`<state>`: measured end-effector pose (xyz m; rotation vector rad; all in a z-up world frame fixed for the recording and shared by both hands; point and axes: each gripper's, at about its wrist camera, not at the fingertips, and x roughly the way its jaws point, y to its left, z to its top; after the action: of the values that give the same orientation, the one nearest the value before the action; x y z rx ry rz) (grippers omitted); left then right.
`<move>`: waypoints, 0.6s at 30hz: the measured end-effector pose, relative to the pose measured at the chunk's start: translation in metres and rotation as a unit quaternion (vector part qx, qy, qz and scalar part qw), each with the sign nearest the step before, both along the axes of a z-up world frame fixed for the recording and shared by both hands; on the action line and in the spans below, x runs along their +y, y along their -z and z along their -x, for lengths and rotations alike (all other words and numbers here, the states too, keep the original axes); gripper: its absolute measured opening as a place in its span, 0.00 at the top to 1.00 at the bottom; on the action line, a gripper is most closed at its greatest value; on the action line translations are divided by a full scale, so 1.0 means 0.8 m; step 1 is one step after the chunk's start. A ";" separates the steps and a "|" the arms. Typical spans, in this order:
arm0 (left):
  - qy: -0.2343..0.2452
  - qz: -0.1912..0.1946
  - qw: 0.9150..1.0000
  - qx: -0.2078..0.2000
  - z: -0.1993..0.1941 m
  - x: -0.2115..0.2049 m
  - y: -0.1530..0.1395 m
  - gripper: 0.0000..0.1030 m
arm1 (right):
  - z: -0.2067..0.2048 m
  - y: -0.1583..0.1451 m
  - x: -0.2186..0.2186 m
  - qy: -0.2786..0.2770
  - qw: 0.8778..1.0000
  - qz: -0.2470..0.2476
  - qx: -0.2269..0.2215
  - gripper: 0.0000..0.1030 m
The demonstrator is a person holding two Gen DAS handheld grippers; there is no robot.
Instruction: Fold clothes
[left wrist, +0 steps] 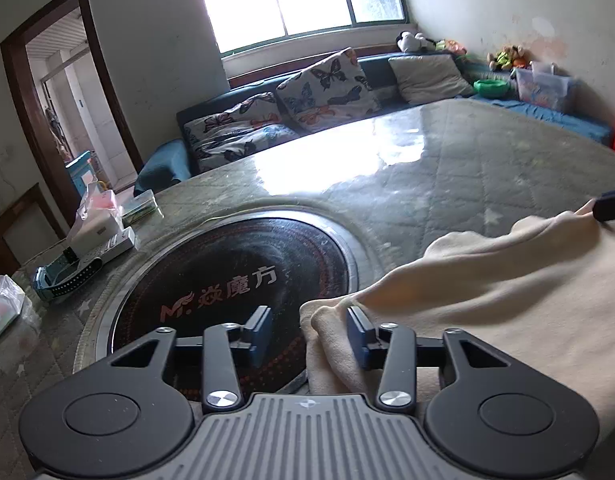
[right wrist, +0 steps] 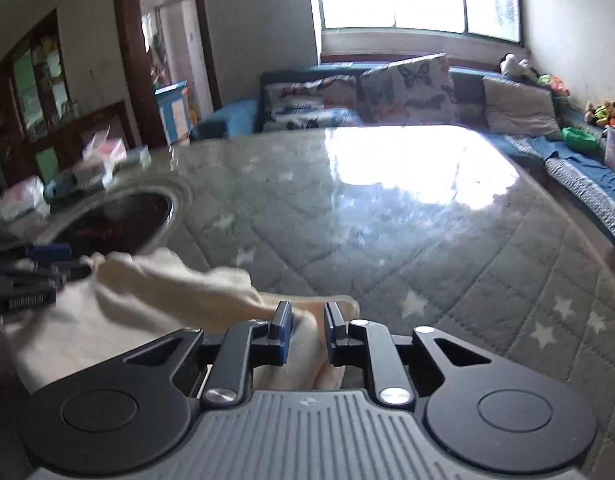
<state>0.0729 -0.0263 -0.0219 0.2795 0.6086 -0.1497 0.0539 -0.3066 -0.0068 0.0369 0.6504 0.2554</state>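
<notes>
The cream cloth (left wrist: 507, 292) lies bunched on the quilted surface (left wrist: 467, 160), beside the dark round plate (left wrist: 235, 280). My left jaws (left wrist: 309, 332) stand apart, one corner fold loose between them. My right jaws (right wrist: 307, 330) are clamped on the other corner.

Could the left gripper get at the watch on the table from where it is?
Probably yes: the left gripper stands open, cloth only at its right finger, and bare hotplate lies between it and the watch.
</notes>
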 end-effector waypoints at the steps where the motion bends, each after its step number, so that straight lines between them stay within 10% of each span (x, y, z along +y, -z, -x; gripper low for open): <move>1: 0.003 0.008 1.000 0.001 0.003 0.000 -0.003 0.47 | 0.002 -0.005 0.002 -0.003 1.000 -0.003 -0.004 0.84; 10: 0.022 0.026 0.999 0.006 0.023 -0.011 -0.002 0.12 | -0.025 0.004 0.040 -0.056 0.997 -0.028 0.041 0.84; 18: 0.006 0.048 0.999 0.006 0.037 0.010 0.000 0.00 | -0.032 -0.009 0.056 -0.066 0.997 -0.015 0.037 0.83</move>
<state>0.0431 -0.0180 -0.0217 0.1890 0.6095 -0.1910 0.0795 -0.2621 0.0002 0.0322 0.7243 0.3918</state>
